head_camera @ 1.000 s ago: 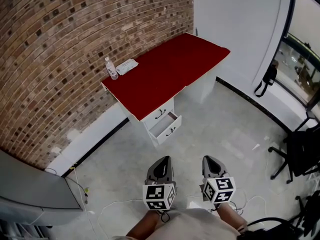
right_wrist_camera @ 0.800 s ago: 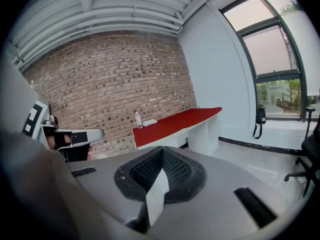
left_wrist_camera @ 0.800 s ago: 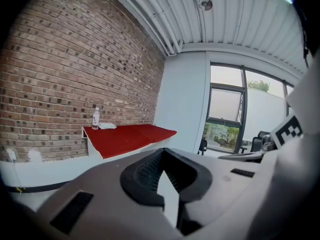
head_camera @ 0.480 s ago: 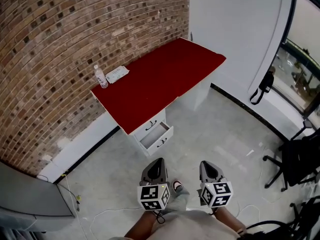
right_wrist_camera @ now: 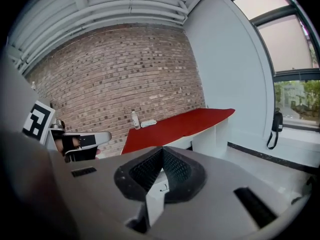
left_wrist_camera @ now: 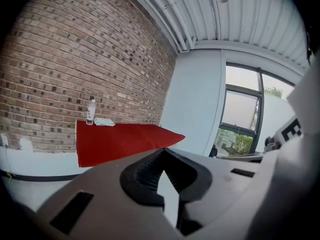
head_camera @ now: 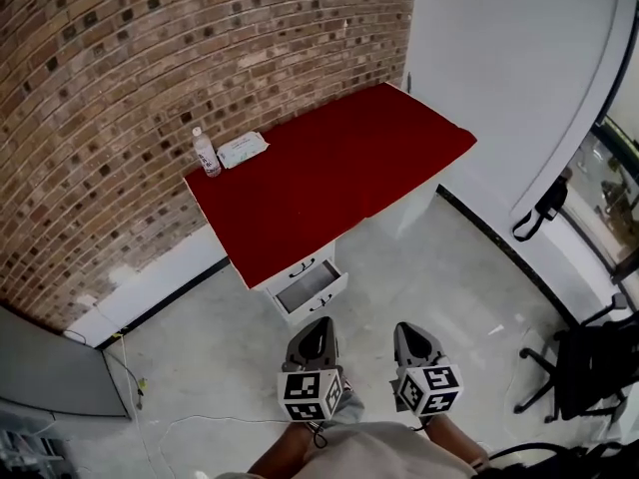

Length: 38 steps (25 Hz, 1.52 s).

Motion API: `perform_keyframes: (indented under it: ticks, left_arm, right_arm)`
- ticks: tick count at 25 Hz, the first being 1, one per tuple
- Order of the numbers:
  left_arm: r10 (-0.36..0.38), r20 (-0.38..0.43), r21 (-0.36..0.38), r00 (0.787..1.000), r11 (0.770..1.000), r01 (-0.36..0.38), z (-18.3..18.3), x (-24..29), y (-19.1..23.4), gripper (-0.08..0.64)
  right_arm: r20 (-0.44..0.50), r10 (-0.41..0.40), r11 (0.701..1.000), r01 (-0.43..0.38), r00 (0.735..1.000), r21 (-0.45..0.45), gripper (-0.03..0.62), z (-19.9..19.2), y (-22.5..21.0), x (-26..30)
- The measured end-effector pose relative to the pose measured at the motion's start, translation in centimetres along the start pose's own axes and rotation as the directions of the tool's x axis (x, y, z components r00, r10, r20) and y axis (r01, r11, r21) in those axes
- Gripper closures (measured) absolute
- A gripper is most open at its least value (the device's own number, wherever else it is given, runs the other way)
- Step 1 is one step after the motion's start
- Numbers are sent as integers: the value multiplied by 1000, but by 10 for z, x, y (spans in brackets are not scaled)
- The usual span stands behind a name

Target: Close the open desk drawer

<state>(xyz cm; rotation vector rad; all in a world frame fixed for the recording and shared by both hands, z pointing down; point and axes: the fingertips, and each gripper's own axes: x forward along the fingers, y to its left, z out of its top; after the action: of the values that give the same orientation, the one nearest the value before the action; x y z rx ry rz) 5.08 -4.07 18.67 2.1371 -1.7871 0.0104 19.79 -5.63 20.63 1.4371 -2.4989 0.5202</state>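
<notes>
Drawer [head_camera: 308, 287] open, half hidden under desktop [head_camera: 329, 168], left gripper [head_camera: 321, 323] and right gripper [head_camera: 406, 329] clenched, empty

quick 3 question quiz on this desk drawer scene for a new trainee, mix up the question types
1. True or false: the left gripper is already touching the open drawer under the red desk.
2. Multiple choice: what lies next to the bottle at the desk's brick-wall corner? A) a flat white pack B) a mug C) a laptop
3. Fill in: the jaws of the left gripper and the right gripper are both ____, with nothing between them.

Key
1. False: both grippers are held low near the person, well apart from the drawer.
2. A
3. shut
</notes>
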Motion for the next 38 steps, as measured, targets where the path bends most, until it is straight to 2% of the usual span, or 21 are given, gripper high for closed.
perform_keyframes:
  ticks: [6,18,29,34,38]
  left_arm:
    - [48,-13,-24,999,999,-49,3,35,17,552]
    - [99,-39,-71,994,992,-101,-6,88,41,552]
    - [201,-16,-87,979,976,-202,1,72,81,552]
    - [257,15,-110,966,961,-254,11,66,86,552]
    - [307,12,-121,952,945,-303,8,65,85,552]
  right_arm:
    - [-20,59,998,-59,998,-19,594,14,-3,42]
    - [-108,82,995,-88,991,-56,594,21,-30,94]
    - [-148,185,979,-196,972,-62,594,25,5,134]
    - [-162,229,967,-244,960,-73,594,32,12,147]
    - [-182,286,948,-306,941,-90,594,34,17,157]
